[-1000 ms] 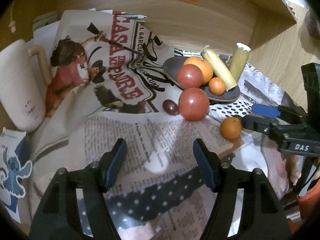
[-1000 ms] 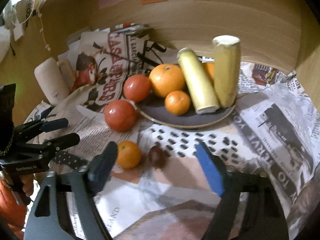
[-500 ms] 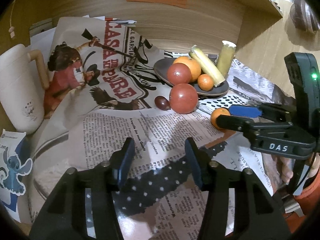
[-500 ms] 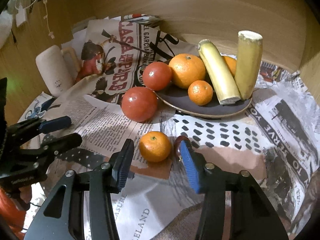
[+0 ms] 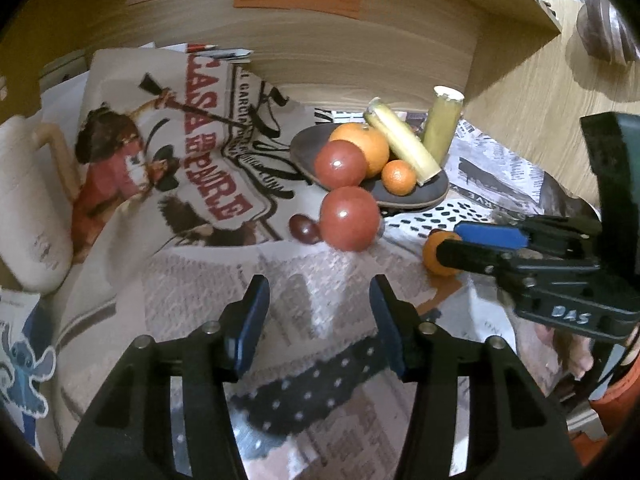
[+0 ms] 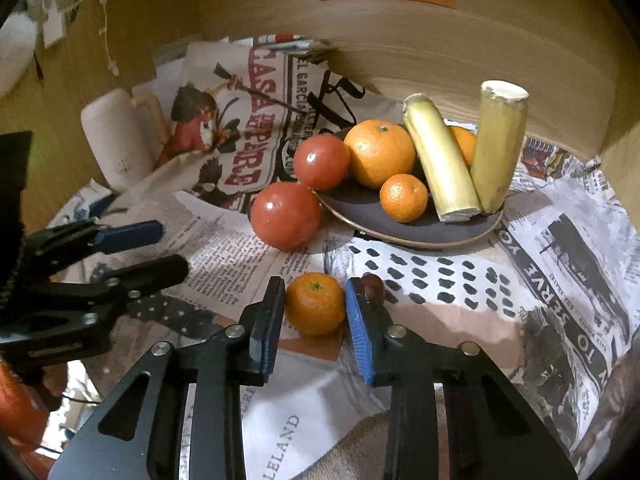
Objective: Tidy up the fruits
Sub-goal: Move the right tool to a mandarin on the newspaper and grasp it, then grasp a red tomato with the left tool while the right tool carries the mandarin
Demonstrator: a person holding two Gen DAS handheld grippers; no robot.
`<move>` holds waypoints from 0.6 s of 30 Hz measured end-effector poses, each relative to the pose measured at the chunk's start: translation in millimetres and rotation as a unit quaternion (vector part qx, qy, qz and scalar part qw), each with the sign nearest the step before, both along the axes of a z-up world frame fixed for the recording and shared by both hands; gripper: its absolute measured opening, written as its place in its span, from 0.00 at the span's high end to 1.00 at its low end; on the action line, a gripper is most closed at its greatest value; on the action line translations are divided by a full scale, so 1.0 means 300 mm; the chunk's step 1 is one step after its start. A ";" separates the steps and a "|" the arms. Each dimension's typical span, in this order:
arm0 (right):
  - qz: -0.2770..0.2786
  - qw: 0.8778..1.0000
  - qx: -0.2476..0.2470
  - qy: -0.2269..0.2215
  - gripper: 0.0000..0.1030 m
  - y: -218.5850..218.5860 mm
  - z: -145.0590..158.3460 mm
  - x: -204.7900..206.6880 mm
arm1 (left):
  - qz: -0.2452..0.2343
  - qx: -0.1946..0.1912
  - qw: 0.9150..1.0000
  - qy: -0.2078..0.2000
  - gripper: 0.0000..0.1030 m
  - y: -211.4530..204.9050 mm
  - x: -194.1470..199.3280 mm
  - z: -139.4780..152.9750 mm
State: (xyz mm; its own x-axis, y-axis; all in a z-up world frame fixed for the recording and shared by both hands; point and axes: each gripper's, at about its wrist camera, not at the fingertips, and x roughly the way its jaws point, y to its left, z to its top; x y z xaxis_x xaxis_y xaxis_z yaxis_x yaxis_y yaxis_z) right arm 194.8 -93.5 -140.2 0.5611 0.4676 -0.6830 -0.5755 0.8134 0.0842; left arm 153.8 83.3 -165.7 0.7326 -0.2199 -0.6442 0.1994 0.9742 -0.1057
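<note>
A dark plate [image 6: 420, 230] holds a tomato [image 6: 321, 161], a large orange [image 6: 379, 153], a small mandarin [image 6: 403, 197] and two banana pieces [image 6: 440, 156]. A second tomato [image 6: 285, 215] lies on the newspaper beside the plate. My right gripper [image 6: 315, 312] has its pads on both sides of a loose mandarin [image 6: 315, 303] that rests on the paper, touching or nearly so. A dark grape [image 6: 374, 284] lies just behind the right pad. My left gripper [image 5: 318, 312] is open and empty over the newspaper, short of the tomato [image 5: 349, 218] and a grape [image 5: 304, 228].
A cream mug [image 5: 30, 208] stands at the left. A wooden wall [image 6: 440, 48] runs behind the plate. Newspaper [image 5: 192, 184] covers the table. The left gripper shows at the left of the right wrist view [image 6: 132, 252].
My right gripper has moved forward and narrowed around the loose mandarin. My left gripper has narrowed from its widest opening and its view shifted slightly.
</note>
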 end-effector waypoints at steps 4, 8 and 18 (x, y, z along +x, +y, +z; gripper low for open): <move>-0.018 0.999 0.025 -0.015 0.72 -0.067 0.055 0.010 | -0.013 0.006 1.000 0.004 0.50 -0.039 0.051 0.009; -0.043 0.998 0.029 -0.026 0.72 -0.131 0.072 0.036 | -0.019 0.014 1.000 0.009 0.49 -0.075 0.114 0.011; -0.067 0.998 0.003 0.005 0.72 -0.216 -0.013 0.117 | -0.026 0.024 0.999 0.023 0.50 -0.135 0.231 0.001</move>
State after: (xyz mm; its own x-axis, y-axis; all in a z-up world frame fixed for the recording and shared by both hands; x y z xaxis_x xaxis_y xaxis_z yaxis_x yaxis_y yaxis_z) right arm 229.8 -158.5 -144.2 0.6121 0.3925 -0.6865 -0.4605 0.8827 0.0941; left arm 223.0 43.0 -165.4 0.6900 -0.2246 -0.6881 0.2464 0.9667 -0.0685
